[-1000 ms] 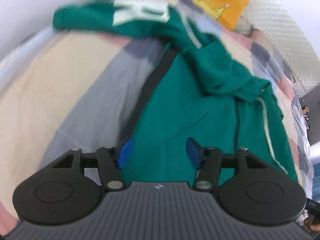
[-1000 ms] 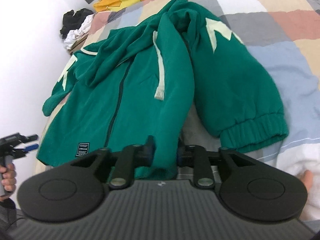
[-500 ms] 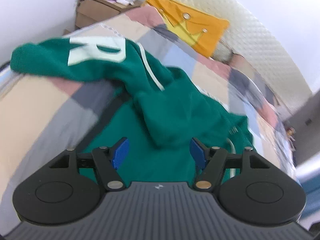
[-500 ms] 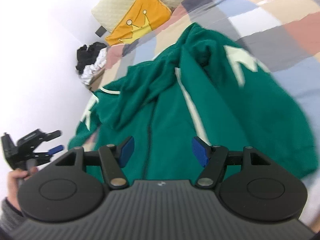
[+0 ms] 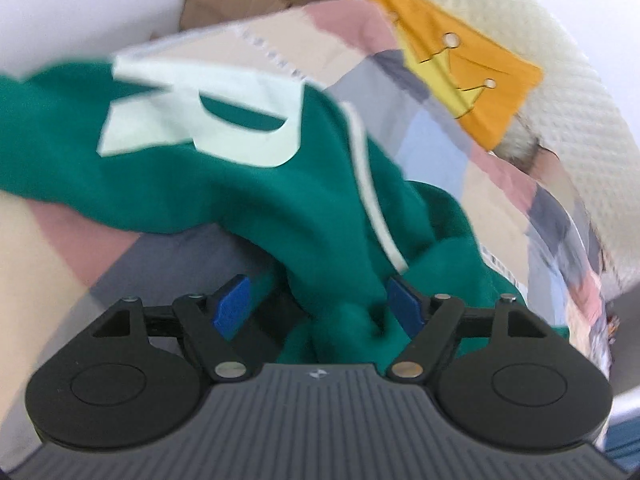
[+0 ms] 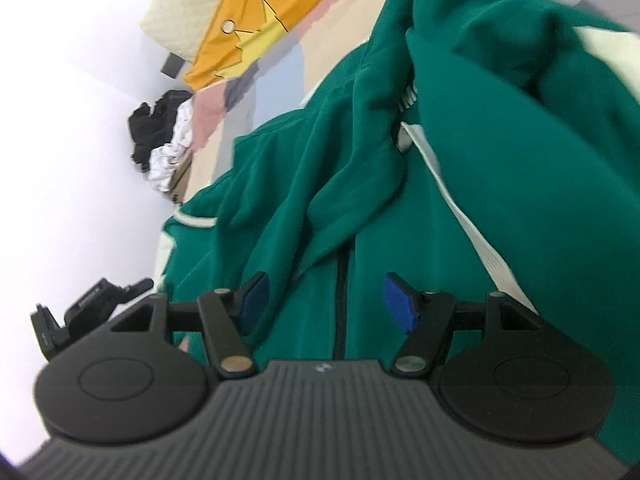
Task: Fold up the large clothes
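Bed (image 5: 432, 128) with patchwork cover carries the green hooded jacket (image 5: 280, 208), lying rumpled across it. Orange crown pillow (image 5: 460, 64) sits at the head. Left gripper (image 5: 320, 306): jaws opening, bunched jacket fabric between them, unpinched. Right gripper (image 6: 324, 300): released above the jacket's zip, grasping nothing.
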The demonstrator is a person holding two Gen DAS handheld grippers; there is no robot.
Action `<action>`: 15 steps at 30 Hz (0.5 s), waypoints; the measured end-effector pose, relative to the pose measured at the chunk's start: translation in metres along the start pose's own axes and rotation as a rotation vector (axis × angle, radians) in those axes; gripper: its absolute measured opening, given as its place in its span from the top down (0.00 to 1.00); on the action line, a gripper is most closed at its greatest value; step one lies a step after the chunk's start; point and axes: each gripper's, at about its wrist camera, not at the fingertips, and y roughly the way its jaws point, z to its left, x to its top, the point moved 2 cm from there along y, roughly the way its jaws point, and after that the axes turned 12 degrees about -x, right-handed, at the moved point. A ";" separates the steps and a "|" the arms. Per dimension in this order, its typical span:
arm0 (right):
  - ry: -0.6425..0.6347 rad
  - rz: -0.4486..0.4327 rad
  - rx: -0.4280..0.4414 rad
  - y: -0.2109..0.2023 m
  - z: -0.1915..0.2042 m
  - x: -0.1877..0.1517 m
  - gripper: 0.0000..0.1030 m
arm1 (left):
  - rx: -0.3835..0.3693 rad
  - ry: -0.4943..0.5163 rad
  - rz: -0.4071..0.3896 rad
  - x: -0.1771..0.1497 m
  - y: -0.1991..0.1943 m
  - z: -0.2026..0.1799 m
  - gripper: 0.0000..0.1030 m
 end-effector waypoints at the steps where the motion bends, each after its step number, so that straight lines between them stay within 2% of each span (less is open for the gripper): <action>1: 0.008 0.001 0.002 0.011 0.001 0.004 0.36 | -0.019 -0.025 0.007 0.004 0.014 0.009 0.23; 4: 0.028 0.017 -0.001 0.046 0.003 0.016 0.36 | -0.081 -0.063 0.035 0.010 0.043 0.025 0.23; 7: 0.039 0.014 0.029 0.063 0.008 0.022 0.40 | -0.141 -0.003 0.043 0.014 0.059 0.019 0.23; 9: 0.041 0.005 0.035 0.069 0.011 0.028 0.54 | -0.166 0.057 0.044 0.018 0.065 0.010 0.23; 10: 0.042 0.001 0.041 0.070 0.012 0.032 0.76 | -0.174 0.076 0.044 0.020 0.067 0.005 0.23; 11: 0.044 -0.001 0.049 0.069 0.013 0.035 0.86 | -0.177 0.084 0.040 0.022 0.070 0.002 0.23; 15: 0.035 -0.039 0.098 0.052 0.014 0.053 0.89 | -0.169 0.083 0.025 0.025 0.073 -0.010 0.24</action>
